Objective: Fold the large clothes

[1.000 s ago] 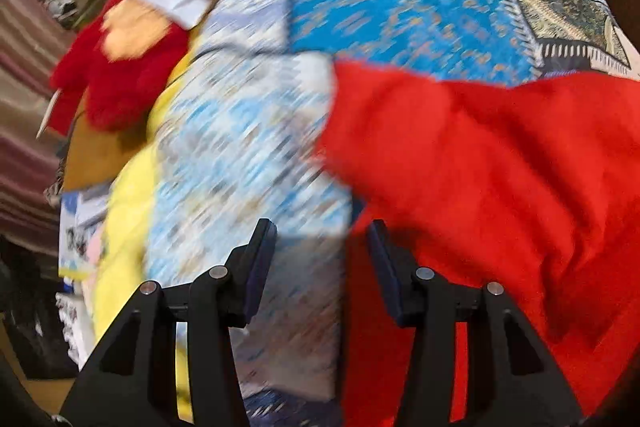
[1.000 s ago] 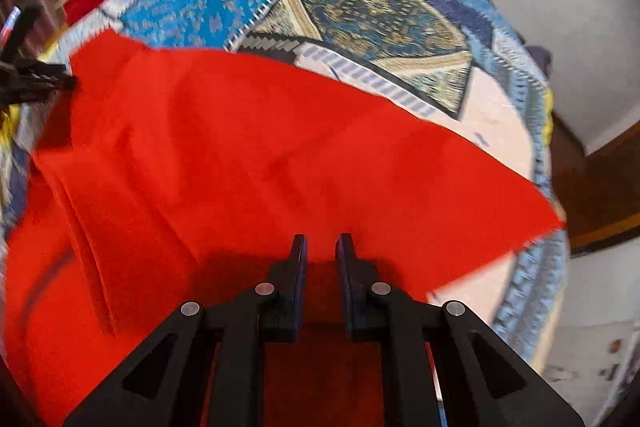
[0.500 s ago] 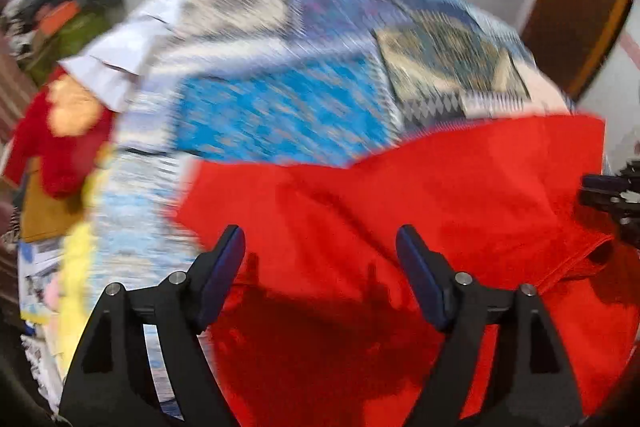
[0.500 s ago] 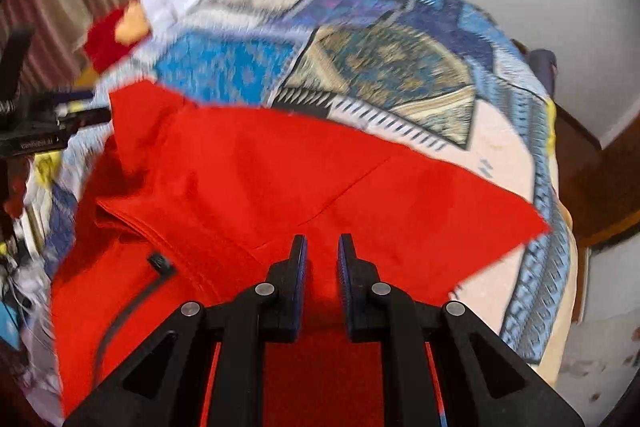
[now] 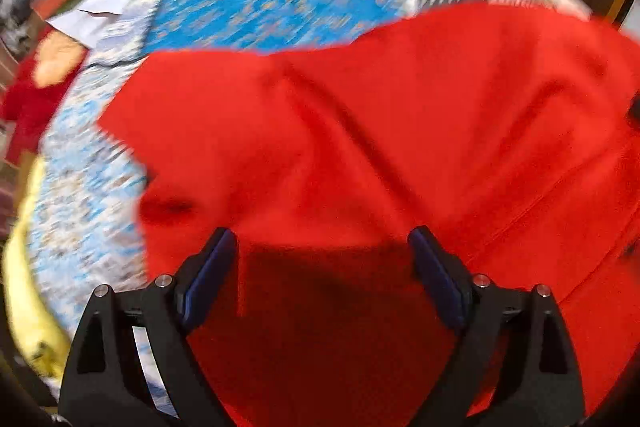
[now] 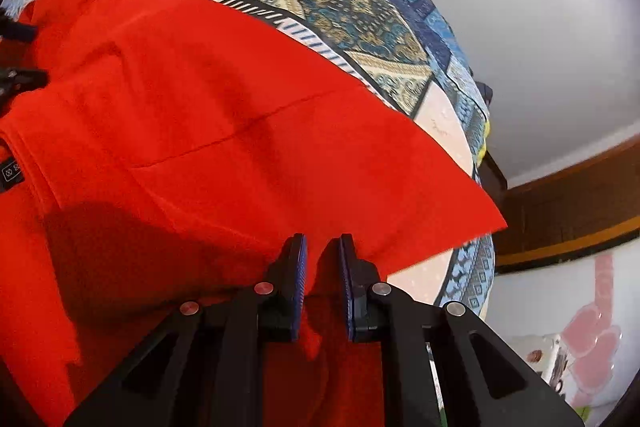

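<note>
a red garment [image 5: 360,147] lies spread over a bed covered with a blue patchwork bedspread [image 5: 260,15], its cloth creased and one corner reaching toward the bed's edge in the right wrist view. the left hand-held gripper [image 5: 322,255] hangs above the garment with its jaws wide apart, having just been opening, and nothing sits between its blue pads; the view is blurred. the right hand-held gripper [image 6: 322,263] has its jaws drawn nearly together, pinching a fold of the red cloth near the garment's edge. a white cloth [image 5: 120,3] and a red plush item [image 5: 28,99] lie at the bedspread's far left.
</note>
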`<action>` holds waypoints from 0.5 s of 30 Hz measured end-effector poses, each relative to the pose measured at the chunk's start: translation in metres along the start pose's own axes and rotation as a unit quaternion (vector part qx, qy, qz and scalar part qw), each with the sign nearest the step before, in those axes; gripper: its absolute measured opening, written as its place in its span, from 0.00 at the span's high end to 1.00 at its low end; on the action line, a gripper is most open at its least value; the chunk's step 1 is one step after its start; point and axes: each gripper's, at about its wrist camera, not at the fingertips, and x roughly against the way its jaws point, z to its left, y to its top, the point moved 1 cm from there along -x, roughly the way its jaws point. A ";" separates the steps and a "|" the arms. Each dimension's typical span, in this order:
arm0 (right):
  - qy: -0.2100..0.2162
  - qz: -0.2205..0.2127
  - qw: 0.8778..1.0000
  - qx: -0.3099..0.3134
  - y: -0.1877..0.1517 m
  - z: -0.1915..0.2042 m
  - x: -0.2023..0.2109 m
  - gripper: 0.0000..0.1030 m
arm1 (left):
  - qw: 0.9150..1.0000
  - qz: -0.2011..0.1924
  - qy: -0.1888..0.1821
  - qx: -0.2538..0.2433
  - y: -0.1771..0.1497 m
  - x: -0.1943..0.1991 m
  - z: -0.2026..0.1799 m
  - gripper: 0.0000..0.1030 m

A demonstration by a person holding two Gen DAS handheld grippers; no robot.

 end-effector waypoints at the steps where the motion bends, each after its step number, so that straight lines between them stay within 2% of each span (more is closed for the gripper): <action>1: 0.000 0.000 1.000 -0.005 -0.002 -0.002 0.000 0.90 | 1.000 0.004 0.003 0.000 -0.007 -0.002 0.004 0.12; 3: 0.008 0.001 1.000 -0.016 -0.007 -0.008 -0.001 0.90 | 1.000 0.017 -0.010 0.020 -0.019 -0.006 0.016 0.13; 4: 0.011 0.002 1.000 -0.021 -0.009 -0.010 0.000 0.90 | 0.999 0.027 0.001 0.018 -0.026 -0.008 0.020 0.13; 6: 0.012 0.005 0.999 -0.030 -0.015 -0.015 0.000 0.90 | 0.998 0.022 0.049 -0.028 -0.038 -0.009 0.012 0.13; 8: 0.005 0.016 0.999 -0.034 -0.025 -0.019 0.000 0.90 | 0.995 0.008 0.073 -0.061 -0.050 -0.007 0.001 0.12; 15: 0.056 0.051 0.990 -0.115 -0.065 -0.058 -0.002 0.90 | 0.998 0.013 0.049 -0.023 -0.060 0.008 0.021 0.13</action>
